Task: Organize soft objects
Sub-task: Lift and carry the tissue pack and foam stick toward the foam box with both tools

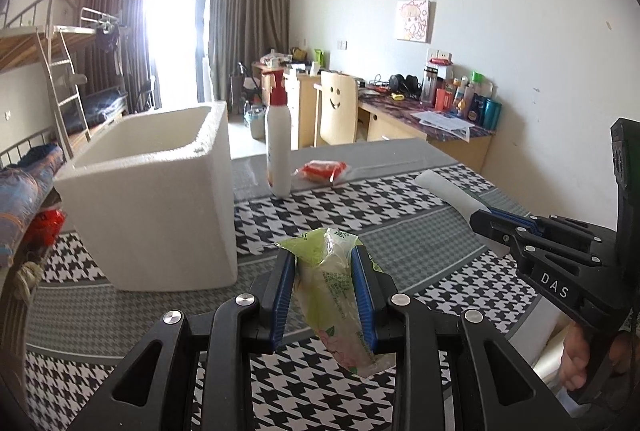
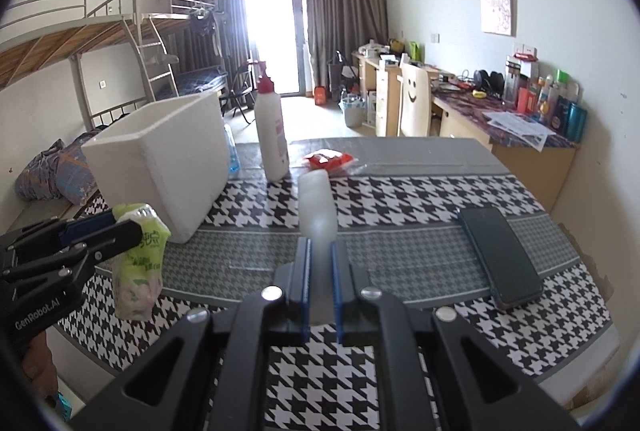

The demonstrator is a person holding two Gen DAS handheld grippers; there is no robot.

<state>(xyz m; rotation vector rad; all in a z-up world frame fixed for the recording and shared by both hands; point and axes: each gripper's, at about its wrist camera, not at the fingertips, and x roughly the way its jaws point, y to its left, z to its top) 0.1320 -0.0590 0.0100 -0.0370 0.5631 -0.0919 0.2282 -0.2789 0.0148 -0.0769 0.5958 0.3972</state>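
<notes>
Left tool [image 1: 324, 295]: clamped on a green-and-white tissue pack [image 1: 334, 295], held clear above the tabletop [image 1: 400, 231], just in front of the foam box.

Right tool [image 2: 320, 271]: clamped on a white, translucent soft roll or tube [image 2: 318, 207], also lifted off the cloth; its exact make cannot be told.

White foam box [image 1: 160, 207]: stands open-topped at the left of the tabletop. As much of the inside as shows looks bare; the bottom is hidden, so contents cannot be confirmed.

Red-and-white soft packet [image 1: 322, 169]: lies on the far grey strip of the tabletop, just beside the pump bottle, untouched.

White pump bottle with red top [image 1: 278, 143]: upright behind the box's right corner; rigid, probably not part of the sorting.

Dark phone [image 2: 500, 259]: flat at the right of the tabletop, well apart from the soft goods.

Status, judged: early to middle. Two soft items are in hand, neither yet over the box opening; nothing is visibly stowed. Left to do: both held items into the box, presumably the receptacle, then the red packet fetched from the far side.
</notes>
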